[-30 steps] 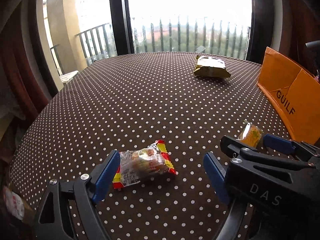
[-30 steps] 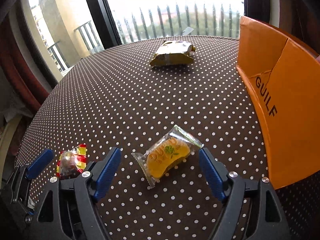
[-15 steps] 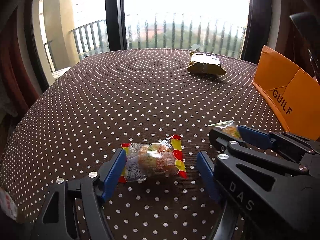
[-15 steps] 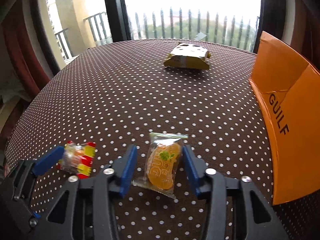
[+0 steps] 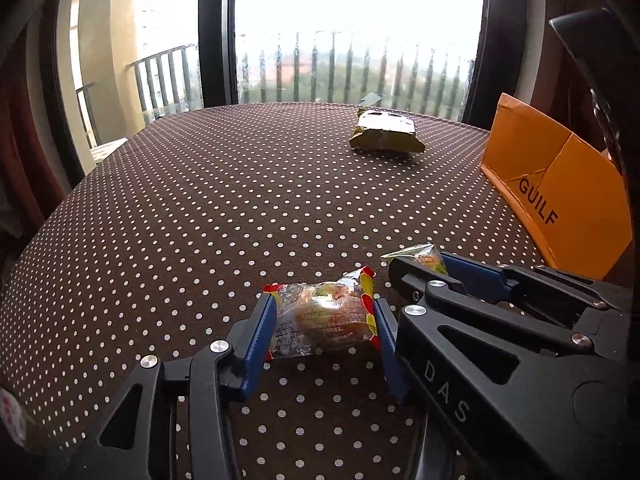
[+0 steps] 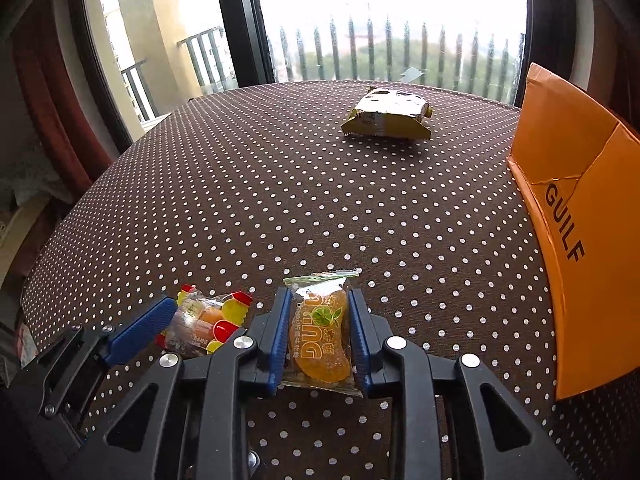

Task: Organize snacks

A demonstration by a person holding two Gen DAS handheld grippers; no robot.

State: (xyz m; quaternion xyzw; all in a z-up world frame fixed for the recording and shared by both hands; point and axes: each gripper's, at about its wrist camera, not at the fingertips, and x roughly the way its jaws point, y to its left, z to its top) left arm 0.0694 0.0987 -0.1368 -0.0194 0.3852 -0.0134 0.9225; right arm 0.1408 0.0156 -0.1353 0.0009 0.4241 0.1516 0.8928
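We are looking across a wide desk [image 5: 200,208] covered in brown cloth with white dots, with a balcony window [image 6: 384,20] standing behind its far edge. At the right edge an orange box [image 6: 572,184] printed GUILF is standing upright, its open flap leaning toward the window. Far across the cloth, well apart from everything else, a yellow snack bag [image 6: 388,118] is lying flat. Nothing is lying between the near snacks and the box.

At the near edge the two claws are sitting side by side. The left claw [image 5: 324,322] is closing on the red-and-yellow snack packet [image 5: 326,318], both blue pads pressing the wrapper ends. The right claw [image 6: 318,330] is closing on the orange jelly packet [image 6: 322,334], which is standing lengthwise between the pads with its clear far end poking out.

The left view is showing the right claw's black frame crossing its lower right corner and hiding most of the jelly packet, leaving only its far tip visible. The right view is showing that packet whole, plus the red-and-yellow packet to its left, partly behind the left claw's blue finger [image 6: 142,328].

A second ago both claws were standing wide around their packets without touching them; now the pads are pressing in. The jelly packet, then lying slantwise, is now lined up with the fingers.
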